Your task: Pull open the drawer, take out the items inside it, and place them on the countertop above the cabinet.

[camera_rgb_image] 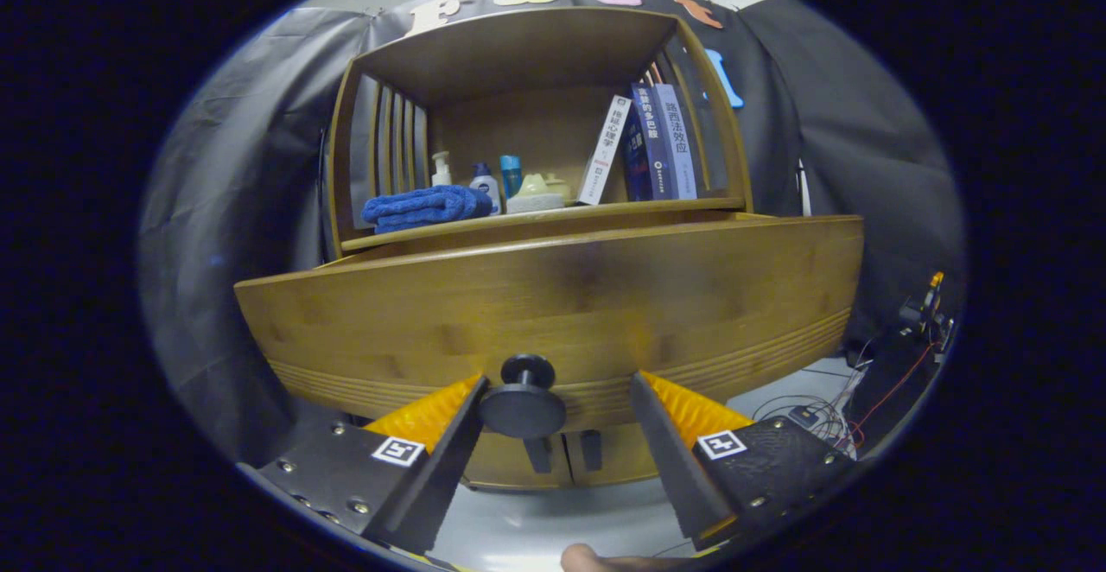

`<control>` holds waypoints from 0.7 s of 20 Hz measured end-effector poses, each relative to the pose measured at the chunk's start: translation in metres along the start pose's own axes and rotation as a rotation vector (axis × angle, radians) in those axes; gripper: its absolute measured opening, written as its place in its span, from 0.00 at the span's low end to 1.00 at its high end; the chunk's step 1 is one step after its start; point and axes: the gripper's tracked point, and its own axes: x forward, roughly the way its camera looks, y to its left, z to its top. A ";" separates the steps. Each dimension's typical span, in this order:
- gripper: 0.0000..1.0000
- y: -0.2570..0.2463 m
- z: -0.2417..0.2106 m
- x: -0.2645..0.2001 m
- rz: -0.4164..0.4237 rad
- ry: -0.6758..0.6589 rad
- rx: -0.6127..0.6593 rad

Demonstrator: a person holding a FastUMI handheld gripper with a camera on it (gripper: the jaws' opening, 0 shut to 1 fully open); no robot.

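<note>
The wooden drawer front (553, 295) stands out toward me from the cabinet, and its inside is hidden behind its top edge. A round black knob (524, 406) sticks out from its lower middle. My gripper (557, 380) is open around the knob, which sits between the fingers. It lies close against the left finger (449, 442), with a wide gap to the right finger (665, 442). The countertop (544, 218) runs just above and behind the drawer.
On the countertop lie a folded blue towel (423, 207), small bottles (484, 181), a sponge-like block (536, 200) and leaning books (648, 142) under a wooden shelf frame. Below the drawer are cabinet doors with dark handles (562, 451). Cables and electronics (873, 382) lie on the floor at right.
</note>
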 end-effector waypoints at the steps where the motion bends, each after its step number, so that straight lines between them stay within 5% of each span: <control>1: 0.99 0.001 0.002 0.005 0.000 0.008 -0.004; 14: 0.98 0.026 0.025 0.085 -0.047 0.030 -0.056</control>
